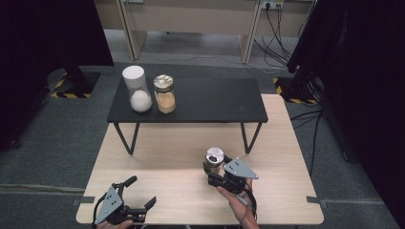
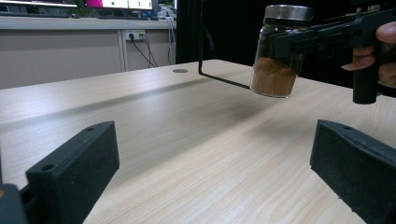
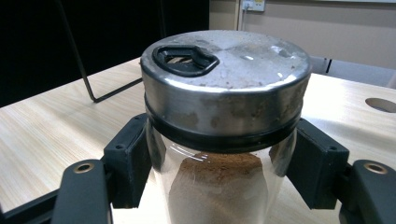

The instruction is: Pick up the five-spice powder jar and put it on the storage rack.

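Observation:
A glass jar (image 1: 214,156) with a steel lid and brown powder inside hangs tilted a little above the wooden table (image 1: 157,162), right of centre. My right gripper (image 1: 213,169) is shut on its glass body just under the lid, a pad on each side, as the right gripper view shows for the jar (image 3: 224,84) and the gripper (image 3: 224,163). The lid has a black-rimmed pour hole. My left gripper (image 1: 142,191) rests low near the table's front left corner, open with nothing between its jaws. From the left gripper (image 2: 215,172) the jar (image 2: 278,65) is seen clear of the tabletop.
A low black table (image 1: 200,102) stands on the far half of the wooden table. On its left end are a white-lidded jar of white powder (image 1: 137,90) and a jar of yellowish powder (image 1: 165,94). Cables lie on the floor at the right.

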Motion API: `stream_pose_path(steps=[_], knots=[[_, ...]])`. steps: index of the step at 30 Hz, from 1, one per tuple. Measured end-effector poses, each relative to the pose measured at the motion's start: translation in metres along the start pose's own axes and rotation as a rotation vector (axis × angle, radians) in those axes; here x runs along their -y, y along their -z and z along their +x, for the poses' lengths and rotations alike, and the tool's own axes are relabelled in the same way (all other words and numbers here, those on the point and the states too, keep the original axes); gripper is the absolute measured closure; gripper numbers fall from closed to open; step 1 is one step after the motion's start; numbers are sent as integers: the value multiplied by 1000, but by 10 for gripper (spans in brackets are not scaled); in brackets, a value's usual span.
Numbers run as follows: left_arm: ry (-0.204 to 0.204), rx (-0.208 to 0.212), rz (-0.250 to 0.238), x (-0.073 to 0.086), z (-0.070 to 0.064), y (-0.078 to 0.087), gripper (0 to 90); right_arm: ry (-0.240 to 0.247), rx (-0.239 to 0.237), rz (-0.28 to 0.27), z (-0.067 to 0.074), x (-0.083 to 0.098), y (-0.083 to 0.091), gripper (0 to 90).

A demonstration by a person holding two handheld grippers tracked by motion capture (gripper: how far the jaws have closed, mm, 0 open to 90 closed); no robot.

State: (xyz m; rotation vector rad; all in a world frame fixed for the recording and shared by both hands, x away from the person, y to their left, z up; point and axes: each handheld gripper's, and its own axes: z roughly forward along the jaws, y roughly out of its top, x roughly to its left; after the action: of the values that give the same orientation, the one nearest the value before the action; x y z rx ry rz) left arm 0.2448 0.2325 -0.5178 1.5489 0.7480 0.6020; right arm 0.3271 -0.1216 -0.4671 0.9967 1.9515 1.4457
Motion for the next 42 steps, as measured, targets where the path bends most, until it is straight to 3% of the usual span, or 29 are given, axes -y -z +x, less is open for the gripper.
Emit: stream_pose_path(steps=[28,42], knots=[[1,-2,-1,0,0,0,7,19,-86,2,11,-33,12,311],[1,-3,0,0,1,0,7,43,-120,-22,14,-54,21,312]])
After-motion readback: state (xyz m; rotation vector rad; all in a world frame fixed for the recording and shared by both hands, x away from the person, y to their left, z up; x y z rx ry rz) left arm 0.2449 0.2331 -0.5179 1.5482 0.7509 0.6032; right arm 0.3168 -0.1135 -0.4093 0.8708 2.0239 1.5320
